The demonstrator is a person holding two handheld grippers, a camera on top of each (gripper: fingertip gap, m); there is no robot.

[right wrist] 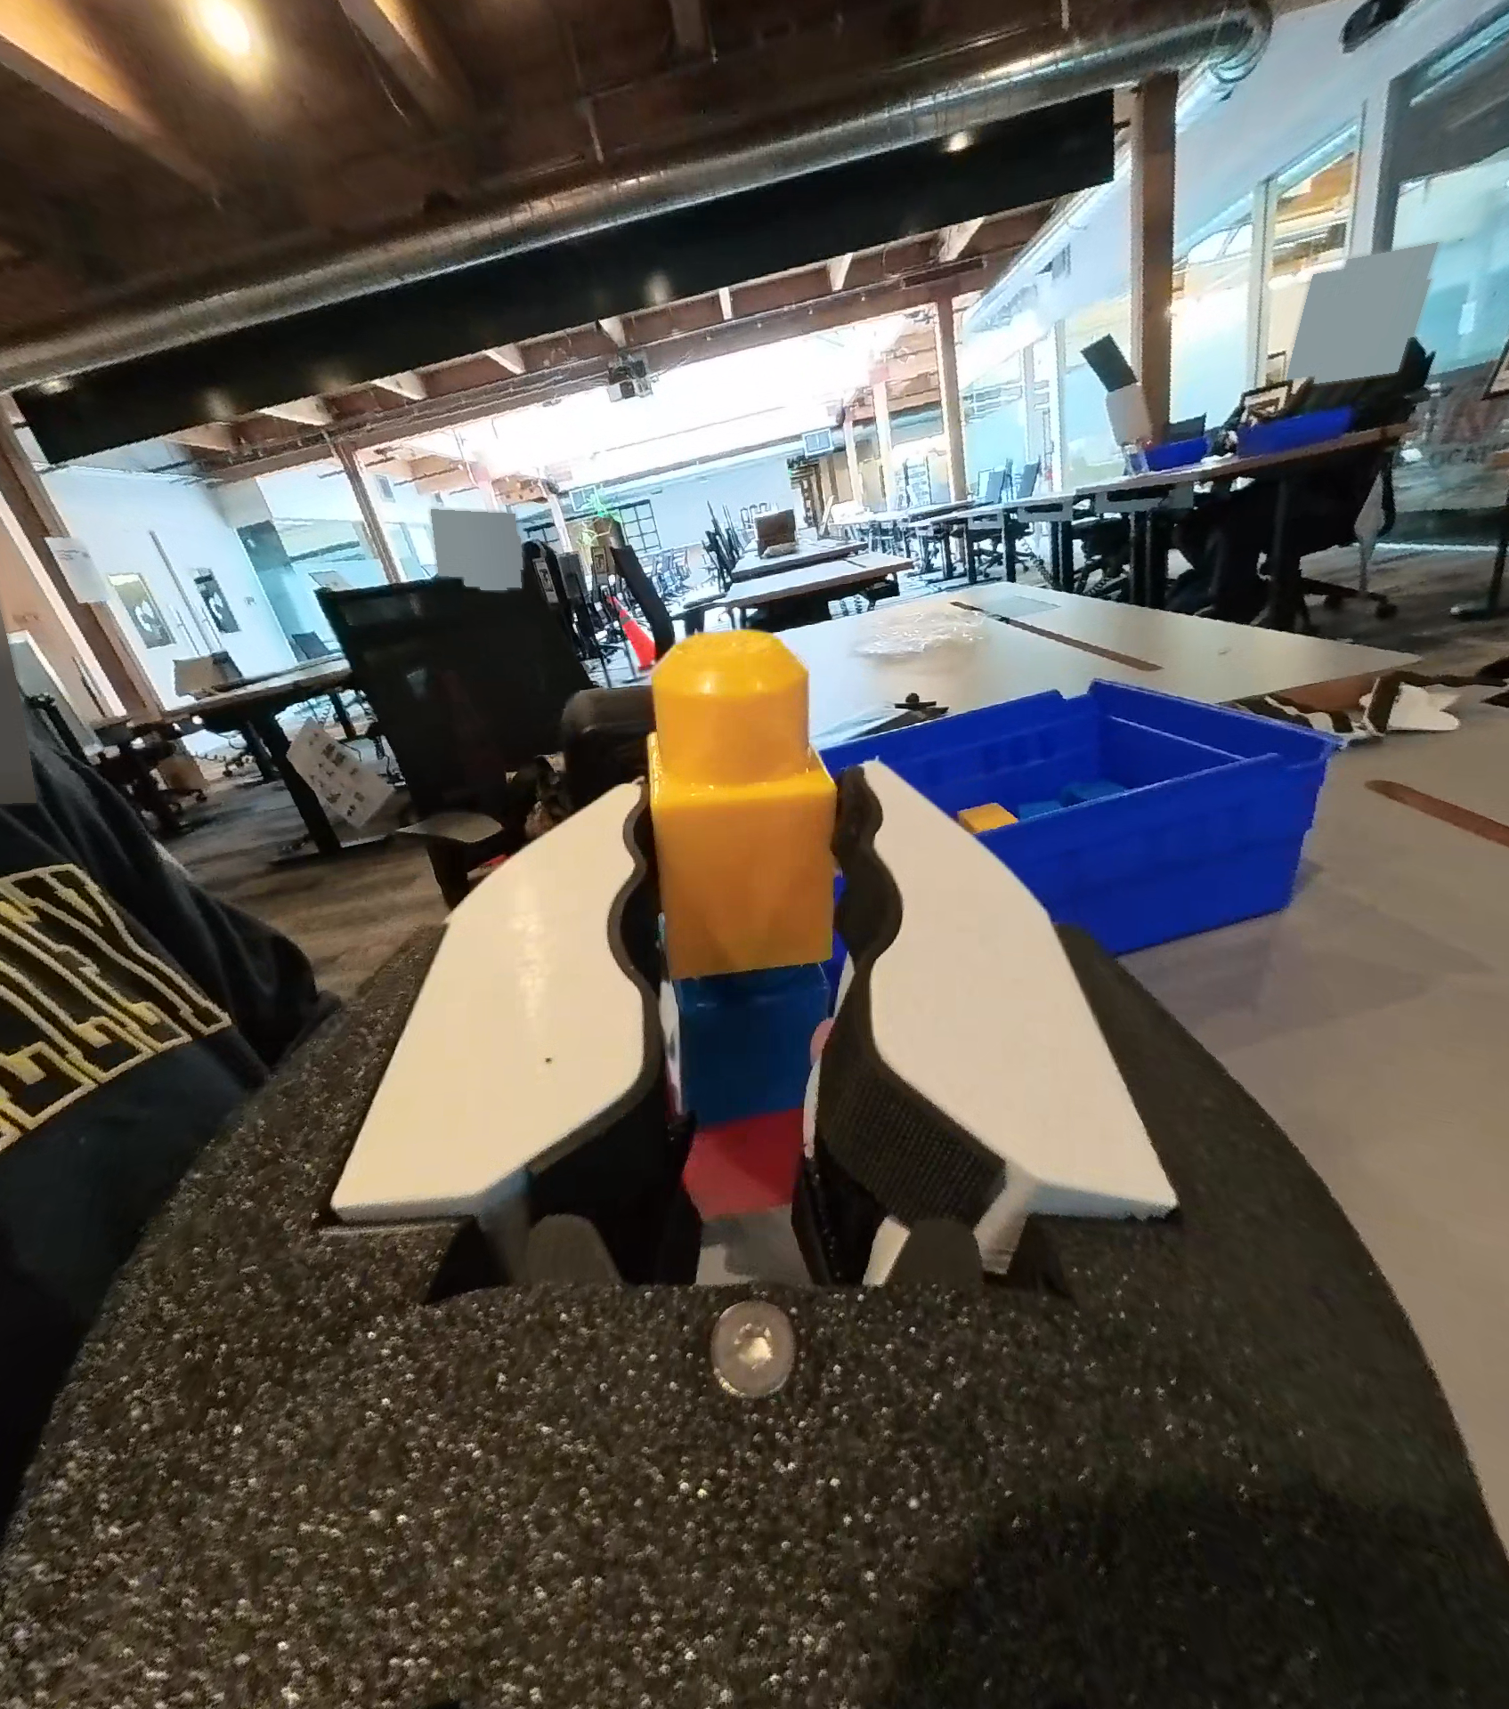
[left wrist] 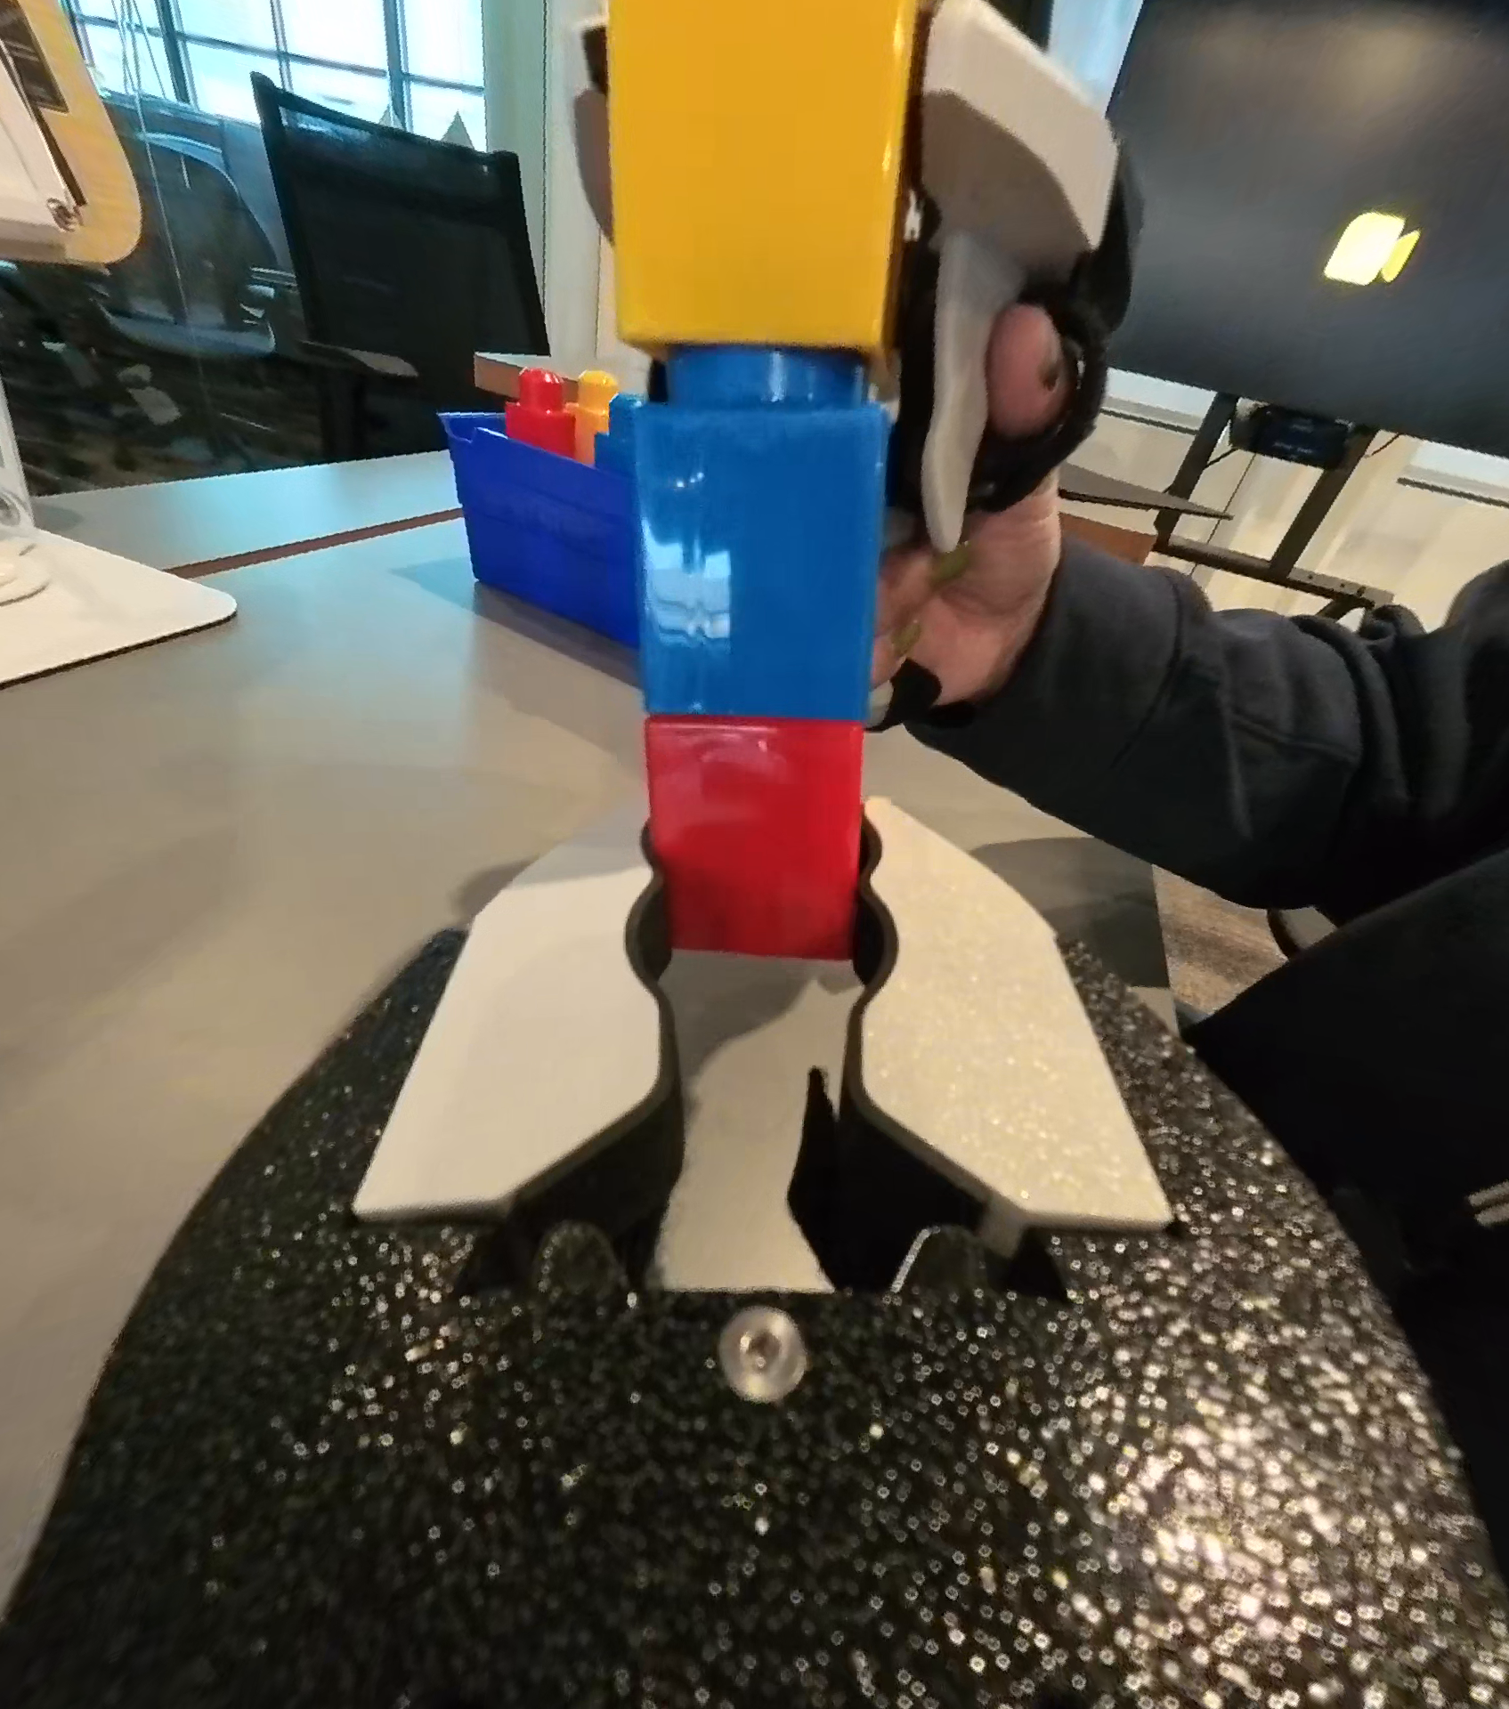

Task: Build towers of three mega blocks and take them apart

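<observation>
A tower stands on the grey table (left wrist: 223, 832): a red block (left wrist: 750, 832) at the bottom, a blue block (left wrist: 755, 555) on it, a yellow block (left wrist: 750, 166) on top. The yellow block sits slightly raised, so the blue block's stud (left wrist: 760, 374) shows. My left gripper (left wrist: 760, 832) is shut on the red block at table level. My right gripper (right wrist: 746, 805) is shut on the yellow block (right wrist: 741, 860), with the blue block (right wrist: 746, 1045) and red block (right wrist: 741, 1165) below. The right gripper also shows in the left wrist view (left wrist: 991, 166), held by a hand (left wrist: 991, 573).
A blue bin (left wrist: 547, 527) stands on the table behind the tower, holding a red block (left wrist: 538, 407) and an orange block (left wrist: 595, 407); in the right wrist view the bin (right wrist: 1194, 869) lies to the right. A white stand base (left wrist: 38, 610) sits far left. A dark sleeve (left wrist: 1241, 740) reaches in from the right. About 10 centimetres separates my left fingertips from my right.
</observation>
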